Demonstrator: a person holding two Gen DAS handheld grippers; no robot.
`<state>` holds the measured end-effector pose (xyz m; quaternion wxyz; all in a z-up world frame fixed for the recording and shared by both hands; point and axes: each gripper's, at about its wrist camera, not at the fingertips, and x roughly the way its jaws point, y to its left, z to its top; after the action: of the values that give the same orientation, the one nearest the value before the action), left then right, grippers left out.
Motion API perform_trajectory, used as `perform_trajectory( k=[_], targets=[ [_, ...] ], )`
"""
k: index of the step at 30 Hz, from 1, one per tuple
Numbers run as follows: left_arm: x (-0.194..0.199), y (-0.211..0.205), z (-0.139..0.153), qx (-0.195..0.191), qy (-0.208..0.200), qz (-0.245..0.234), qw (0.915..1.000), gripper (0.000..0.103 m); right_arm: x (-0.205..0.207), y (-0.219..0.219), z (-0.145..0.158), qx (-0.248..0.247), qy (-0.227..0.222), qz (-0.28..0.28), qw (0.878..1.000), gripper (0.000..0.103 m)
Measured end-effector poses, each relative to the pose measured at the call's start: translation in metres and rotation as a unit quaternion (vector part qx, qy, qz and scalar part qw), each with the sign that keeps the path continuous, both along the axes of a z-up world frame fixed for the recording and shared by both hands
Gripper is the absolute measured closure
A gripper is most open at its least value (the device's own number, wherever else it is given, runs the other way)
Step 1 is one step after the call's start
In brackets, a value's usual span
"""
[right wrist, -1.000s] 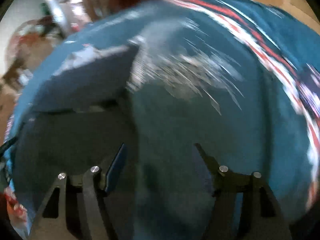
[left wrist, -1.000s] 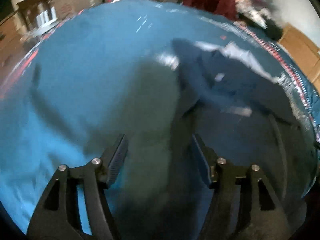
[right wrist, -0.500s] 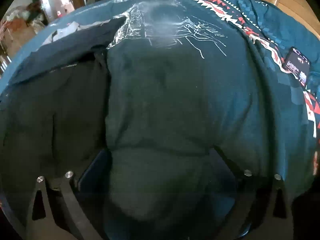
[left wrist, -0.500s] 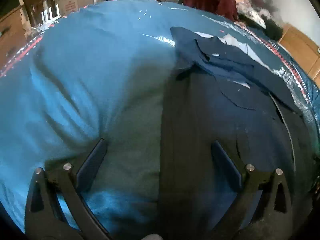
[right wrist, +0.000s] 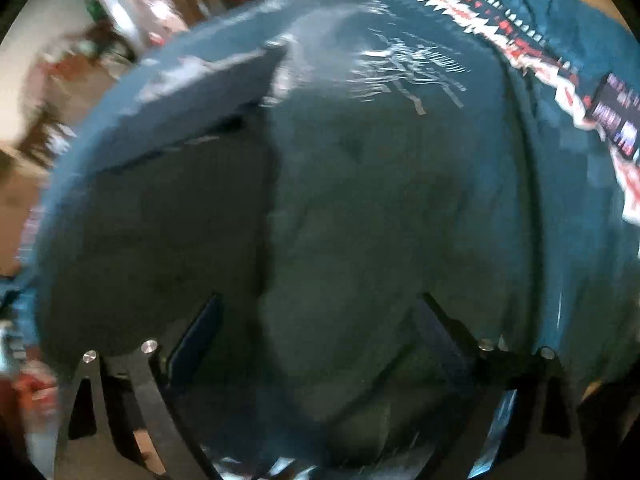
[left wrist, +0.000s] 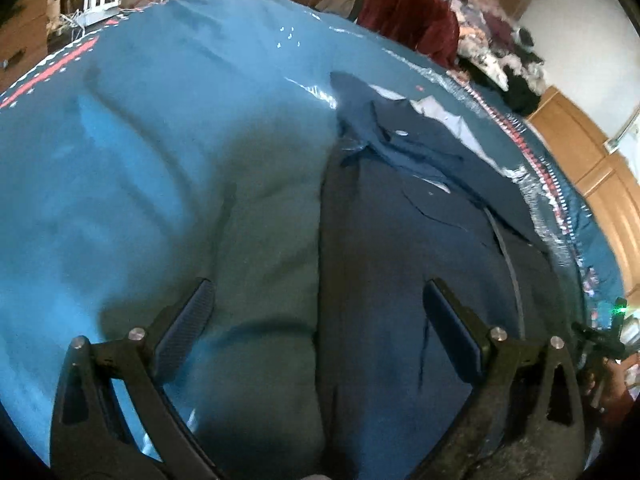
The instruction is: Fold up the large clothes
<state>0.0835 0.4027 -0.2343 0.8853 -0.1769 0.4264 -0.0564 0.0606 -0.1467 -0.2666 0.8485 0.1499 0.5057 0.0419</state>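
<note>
Garment: dark navy shirt (left wrist: 420, 240) spread flat on the teal bed cover (left wrist: 160, 140), collar toward 12 o'clock, ready for folding.
Left claw (left wrist: 316, 312): jaws wide apart, gripping nothing, straddling the shirt's left edge, likely lined up for a pinch.
Right claw (right wrist: 320, 320): spread too, empty, low above the cover at the shirt's (right wrist: 160, 220) opposite edge.
Phone (right wrist: 616, 120): at 2 o'clock, well apart.

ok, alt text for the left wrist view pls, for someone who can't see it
The left gripper hangs with its jaws wide open over a dark navy garment spread on a teal bed cover, gripping nothing. The garment's straight left edge runs up between the jaws; its collar end lies rumpled farther away. Cluttered room beyond.
</note>
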Motion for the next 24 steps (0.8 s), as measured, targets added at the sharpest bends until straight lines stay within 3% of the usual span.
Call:
perform_trajectory(
  k=[4,6,10,15,24],
  targets=[
    [-0.035,0.006,0.001,-0.072,0.001,-0.028,0.9970,0.004,-0.042,0.000,-0.004,0.123,0.028,0.026,0.992,0.019],
    [-0.046,0.007,-0.001,-0.097,0.005,-0.034,0.9947,0.004,-0.061,0.007,-0.018,0.156,0.056,0.038,0.985,0.024],
    [-0.060,0.008,-0.012,-0.116,0.020,-0.036,0.9924,0.004,-0.078,0.023,-0.046,0.168,0.095,0.051,0.980,0.024],
    [-0.059,0.011,-0.016,-0.130,0.030,-0.032,0.9906,0.005,-0.071,0.029,-0.067,0.171,0.116,0.043,0.978,0.024],
    [-0.060,0.009,-0.016,-0.119,0.038,-0.045,0.9912,0.005,-0.055,0.053,-0.098,0.157,0.146,0.064,0.975,0.024]
  ],
)
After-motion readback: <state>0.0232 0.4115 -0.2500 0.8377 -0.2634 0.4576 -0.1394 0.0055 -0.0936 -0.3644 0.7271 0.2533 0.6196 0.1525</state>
